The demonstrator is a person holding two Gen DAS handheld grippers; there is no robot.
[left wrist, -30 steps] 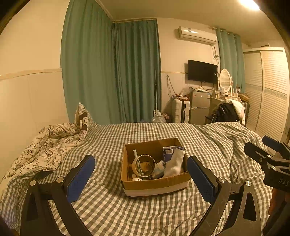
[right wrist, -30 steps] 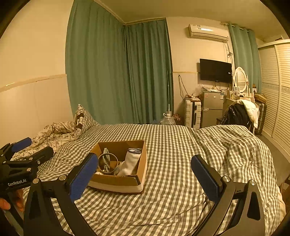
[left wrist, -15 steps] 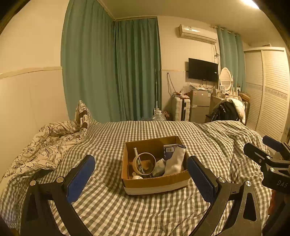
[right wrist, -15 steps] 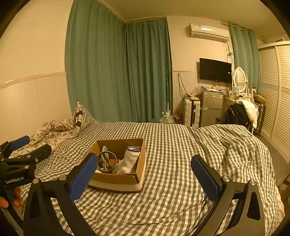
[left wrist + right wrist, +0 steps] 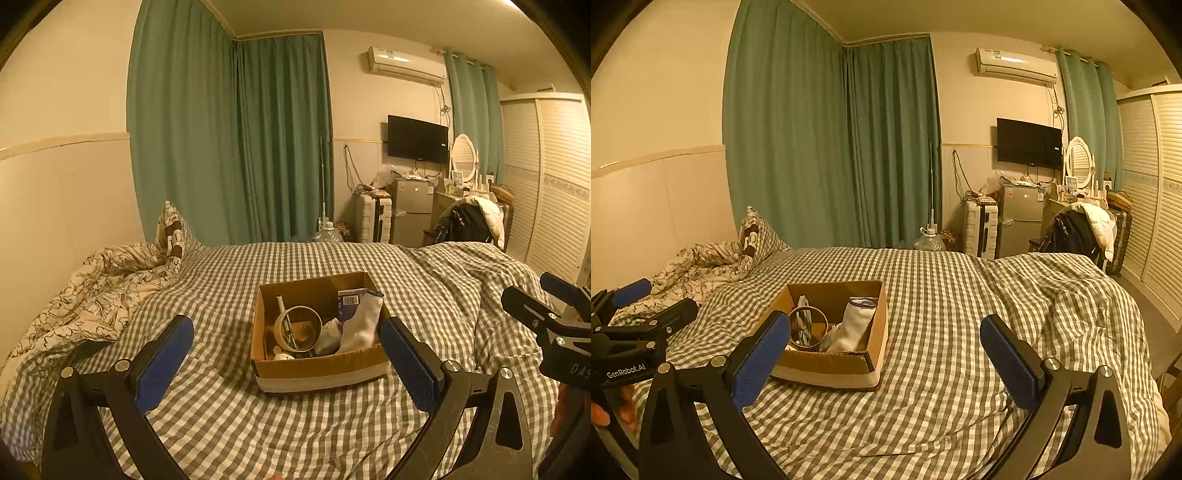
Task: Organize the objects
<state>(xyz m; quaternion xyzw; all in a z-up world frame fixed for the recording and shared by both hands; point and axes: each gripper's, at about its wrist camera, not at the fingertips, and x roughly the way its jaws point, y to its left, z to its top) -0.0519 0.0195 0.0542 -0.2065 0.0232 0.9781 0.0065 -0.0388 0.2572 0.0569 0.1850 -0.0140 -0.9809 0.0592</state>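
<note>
An open cardboard box (image 5: 317,369) sits on the checked bedspread (image 5: 229,417); it also shows in the right wrist view (image 5: 827,363). Inside lie a tape roll (image 5: 298,328), a white sock (image 5: 362,325), a blue packet (image 5: 349,301) and small items. My left gripper (image 5: 286,356) is open and empty, held just in front of the box. My right gripper (image 5: 886,354) is open and empty, to the right of the box. Each gripper shows at the edge of the other's view.
A crumpled floral duvet and pillow (image 5: 110,284) lie at the left by the wall. Green curtains (image 5: 229,140) hang behind the bed. A fridge (image 5: 412,210), suitcase, chair with clothes (image 5: 469,221) and wardrobe (image 5: 554,184) stand beyond the bed's far right.
Both cameras have risen or tilted slightly; the box sits a little lower in view. Both grippers stay open and empty.
</note>
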